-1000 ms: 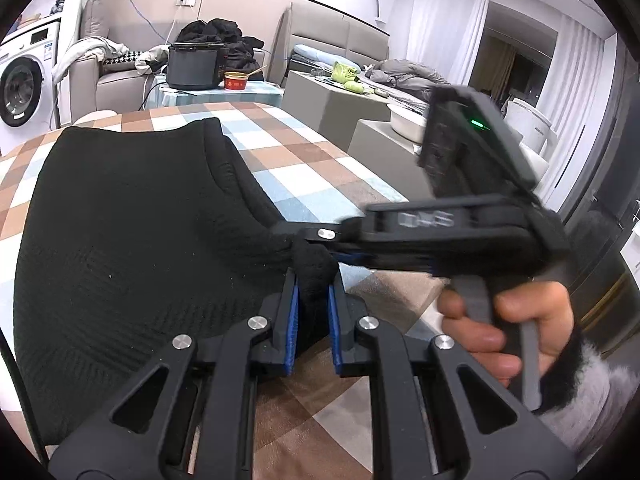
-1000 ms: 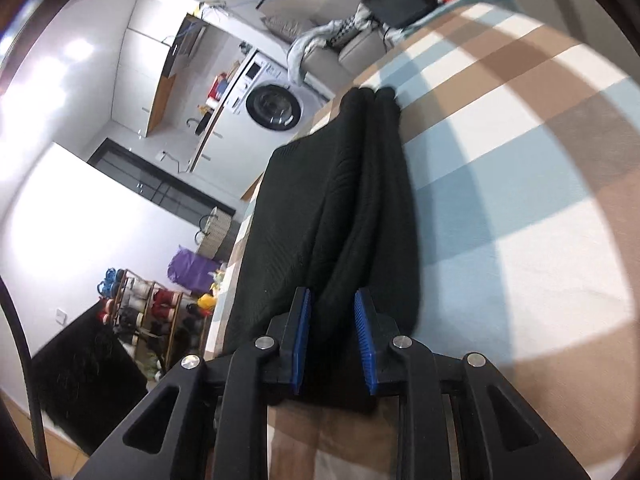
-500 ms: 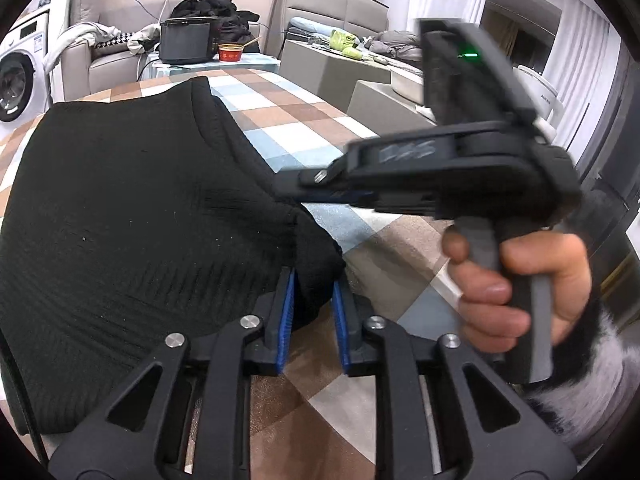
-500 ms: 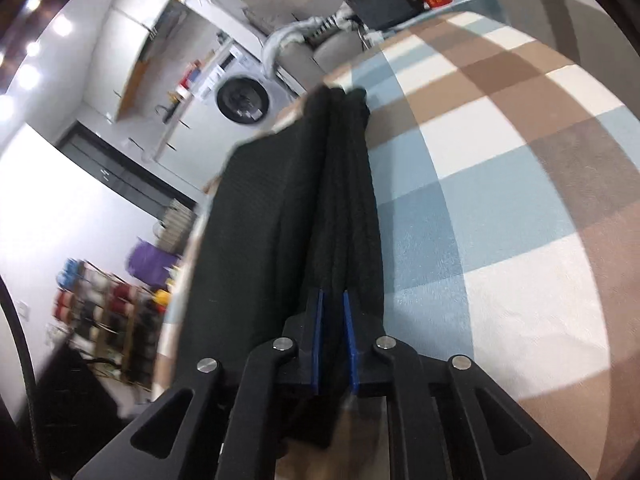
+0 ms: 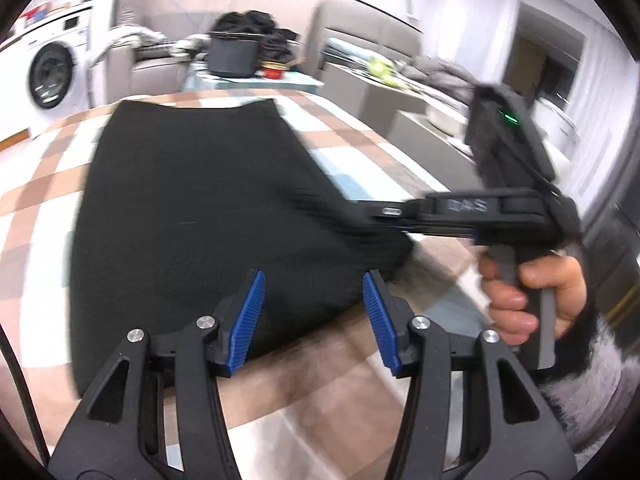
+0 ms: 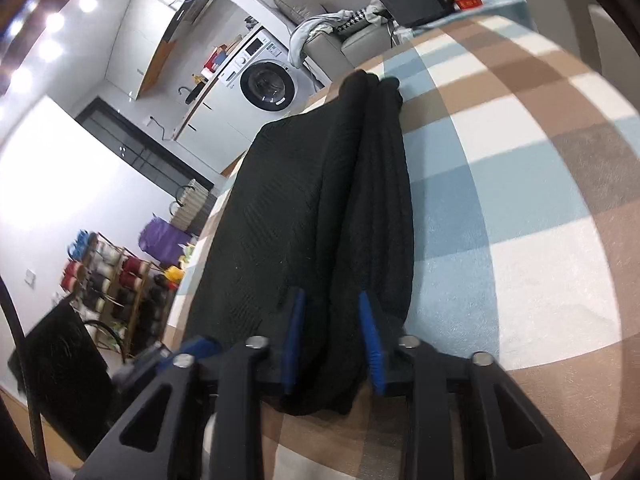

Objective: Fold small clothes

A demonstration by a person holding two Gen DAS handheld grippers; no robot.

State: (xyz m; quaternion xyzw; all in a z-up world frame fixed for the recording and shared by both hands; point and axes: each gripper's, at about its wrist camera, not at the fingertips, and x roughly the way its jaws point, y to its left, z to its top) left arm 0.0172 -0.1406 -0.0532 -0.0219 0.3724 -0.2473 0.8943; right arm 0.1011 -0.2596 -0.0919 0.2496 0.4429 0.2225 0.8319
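The left gripper [image 5: 312,312] is seen with its blue pads spread wide, and nothing is held between them; the near edge of the black knitted garment [image 5: 200,208] lies just beyond and between the pads, apart from both. The right gripper [image 6: 332,344] is likewise parted, its pads straddling the thick folded edge of the same garment [image 6: 320,208], and a firm clamp is not shown there. In the left view the right gripper [image 5: 400,220] is shown from the side, reaching in at the garment's near right corner, with the person's right hand [image 5: 532,296] wrapped about its handle.

The garment is laid flat on a checked tablecloth [image 6: 520,208] of brown, blue and white squares, its right side doubled over into a rolled ridge. A washing machine [image 6: 268,84] is visible beyond the table.

A fold along the right side is judged to be laid down, with both tongs let go of the cloth. A fresh grip is called for next, probably on the near hem, so that a crosswise fold can be made; the layers should be caught together so that the ridge is not pulled open.
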